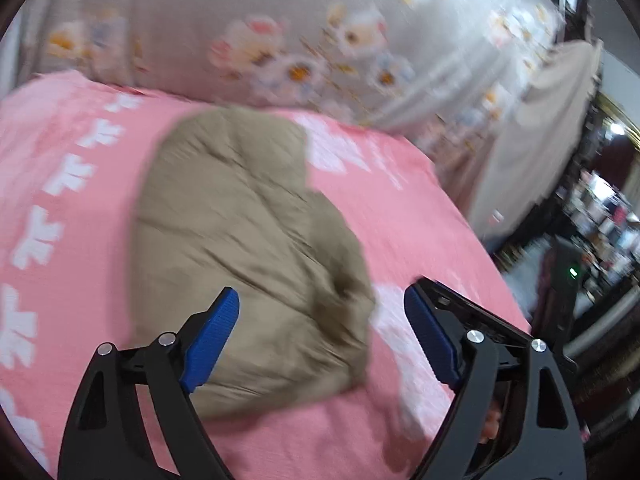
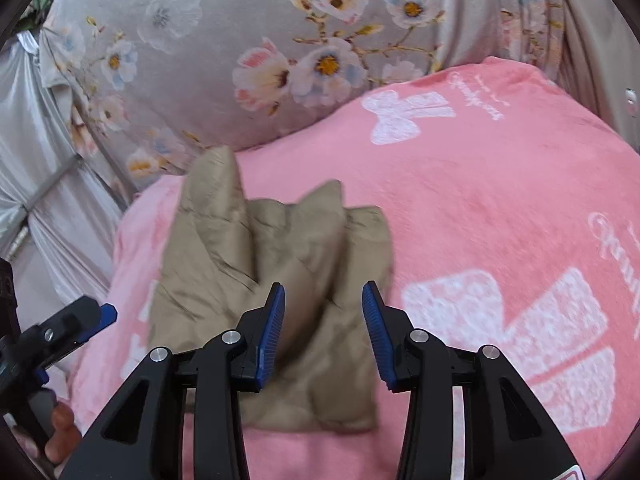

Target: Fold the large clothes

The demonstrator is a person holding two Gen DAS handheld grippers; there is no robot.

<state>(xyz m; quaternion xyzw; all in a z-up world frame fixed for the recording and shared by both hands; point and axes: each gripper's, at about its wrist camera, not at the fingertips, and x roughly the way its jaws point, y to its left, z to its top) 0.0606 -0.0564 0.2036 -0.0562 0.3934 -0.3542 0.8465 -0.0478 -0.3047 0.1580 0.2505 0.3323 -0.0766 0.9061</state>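
Note:
A tan puffy garment [image 1: 248, 248] lies bunched in a compact heap on a pink blanket [image 1: 420, 208]. It also shows in the right wrist view [image 2: 272, 264], with two padded parts sticking up at its far side. My left gripper [image 1: 322, 316] is open and empty above the garment's near end. My right gripper [image 2: 323, 312] is open and empty just over the garment's near right part. The left gripper also shows at the left edge of the right wrist view [image 2: 80, 320].
The pink blanket [image 2: 500, 200] carries white bow prints. A grey floral quilt [image 2: 260, 52] is piled behind it. A beige cloth [image 1: 540, 140] hangs at the right, with cluttered dark shelves [image 1: 600, 220] beyond. White curtain fabric [image 2: 40, 168] hangs at the left.

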